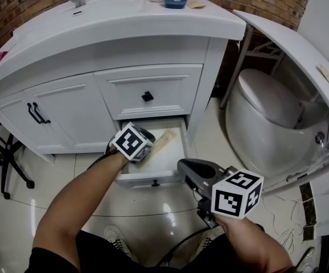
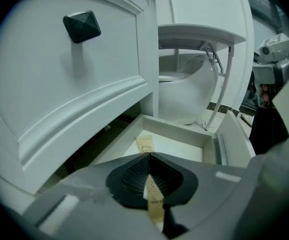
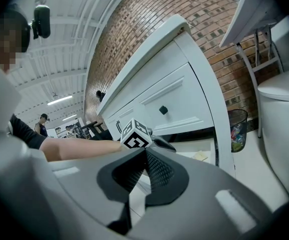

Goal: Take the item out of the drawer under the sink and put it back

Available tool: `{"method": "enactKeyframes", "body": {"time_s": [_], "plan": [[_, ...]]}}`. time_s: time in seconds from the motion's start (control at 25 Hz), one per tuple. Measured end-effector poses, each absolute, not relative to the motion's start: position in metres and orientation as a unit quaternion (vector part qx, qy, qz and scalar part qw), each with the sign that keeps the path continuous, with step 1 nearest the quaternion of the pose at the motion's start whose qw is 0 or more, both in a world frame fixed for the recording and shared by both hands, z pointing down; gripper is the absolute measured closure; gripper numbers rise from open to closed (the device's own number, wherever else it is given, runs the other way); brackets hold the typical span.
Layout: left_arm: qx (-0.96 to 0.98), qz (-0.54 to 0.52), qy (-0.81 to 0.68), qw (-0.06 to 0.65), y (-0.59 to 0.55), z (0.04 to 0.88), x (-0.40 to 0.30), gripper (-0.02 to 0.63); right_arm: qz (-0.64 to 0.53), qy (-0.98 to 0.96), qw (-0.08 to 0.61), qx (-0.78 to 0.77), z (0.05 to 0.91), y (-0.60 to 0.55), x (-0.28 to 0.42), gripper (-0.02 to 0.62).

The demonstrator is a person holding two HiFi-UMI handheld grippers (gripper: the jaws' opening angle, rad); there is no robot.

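Observation:
The bottom drawer (image 1: 153, 177) under the sink is pulled open. My left gripper (image 1: 144, 147) reaches down into it and is shut on a tan paper toothbrush packet (image 1: 165, 138). In the left gripper view the packet (image 2: 145, 144) runs as a thin strip between the closed pads (image 2: 134, 176), its far end resting on the white drawer floor (image 2: 184, 149). My right gripper (image 1: 185, 166) hovers in front of the drawer's right corner, above the floor tiles. Its jaws (image 3: 145, 155) are shut with nothing between them. From there the left gripper's marker cube (image 3: 136, 135) shows over the drawer.
Above the open drawer is a shut drawer with a black knob (image 1: 147, 96); cabinet doors with black handles (image 1: 36, 114) stand to the left. A white toilet (image 1: 272, 112) is close on the right, a waste bin (image 3: 238, 124) beside the vanity, a chair base (image 1: 8, 164) at far left.

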State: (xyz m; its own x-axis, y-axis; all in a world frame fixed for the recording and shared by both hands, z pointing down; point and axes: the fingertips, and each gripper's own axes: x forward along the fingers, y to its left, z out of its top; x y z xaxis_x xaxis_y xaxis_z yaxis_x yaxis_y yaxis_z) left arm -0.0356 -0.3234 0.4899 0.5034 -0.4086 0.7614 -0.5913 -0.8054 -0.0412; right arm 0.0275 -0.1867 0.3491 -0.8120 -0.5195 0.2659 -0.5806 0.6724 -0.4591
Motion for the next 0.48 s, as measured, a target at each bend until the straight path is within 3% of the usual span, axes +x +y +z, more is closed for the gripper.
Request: {"method": "enactKeyframes", "body": {"time_s": [0.24,0.48], "plan": [[0.861,0.393,-0.305,0.110,-0.322,0.476,-0.041,0.600,0.270,-0.912,0.060,0.305,0.351,-0.187,0.027,0.592],[0.874,0.287,-0.371,0.128,-0.322,0.428,-0.063,0.600,0.265,-0.914,0.052,0.302,0.345,-0.185,0.021,0.592]]}}
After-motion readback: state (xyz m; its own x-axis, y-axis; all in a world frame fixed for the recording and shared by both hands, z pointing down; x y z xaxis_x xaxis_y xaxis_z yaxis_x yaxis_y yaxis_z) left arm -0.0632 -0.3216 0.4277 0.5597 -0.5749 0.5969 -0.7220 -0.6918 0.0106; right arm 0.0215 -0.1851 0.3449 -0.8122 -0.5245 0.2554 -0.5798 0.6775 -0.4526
